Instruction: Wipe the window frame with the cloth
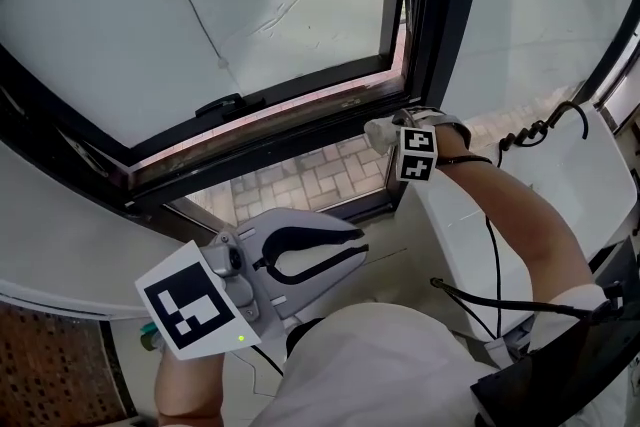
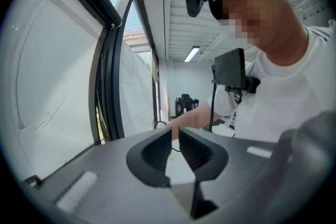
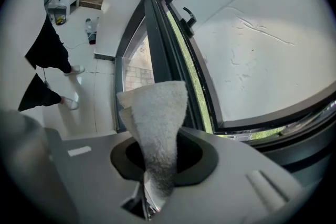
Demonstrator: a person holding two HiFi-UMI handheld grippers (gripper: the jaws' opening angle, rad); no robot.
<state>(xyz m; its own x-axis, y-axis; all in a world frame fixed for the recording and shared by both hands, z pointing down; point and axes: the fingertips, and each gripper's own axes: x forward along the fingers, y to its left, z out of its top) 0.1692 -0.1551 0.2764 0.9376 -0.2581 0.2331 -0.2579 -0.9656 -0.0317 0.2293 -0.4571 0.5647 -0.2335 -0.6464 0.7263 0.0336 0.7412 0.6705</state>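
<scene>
Item: right gripper (image 3: 160, 152), in your right hand, jaws pressed together on a white terry cloth (image 3: 156, 123); the cloth is pinched at its lower end and stands up out of the jaws in a folded, tapering flap. Location of the cloth: at the lower corner of the dark window frame (image 1: 300, 143), where the bottom rail meets the upright post. In the head view it lies against the rail, though none of the views shows for certain that it touches. Item: left gripper (image 1: 358, 243), in your left hand, held low and well apart from the frame, pointing to your right; jaws only a narrow gap apart, nothing between them. Item: window sash, swung open, with a pale pane (image 1: 200, 5) and a black handle (image 1: 220, 103) on its bottom rail. Item: brick paving (image 1: 300, 177), seen below the rail through the opening. Item: black coiled cable (image 1: 530, 130), running past your right forearm.
</scene>
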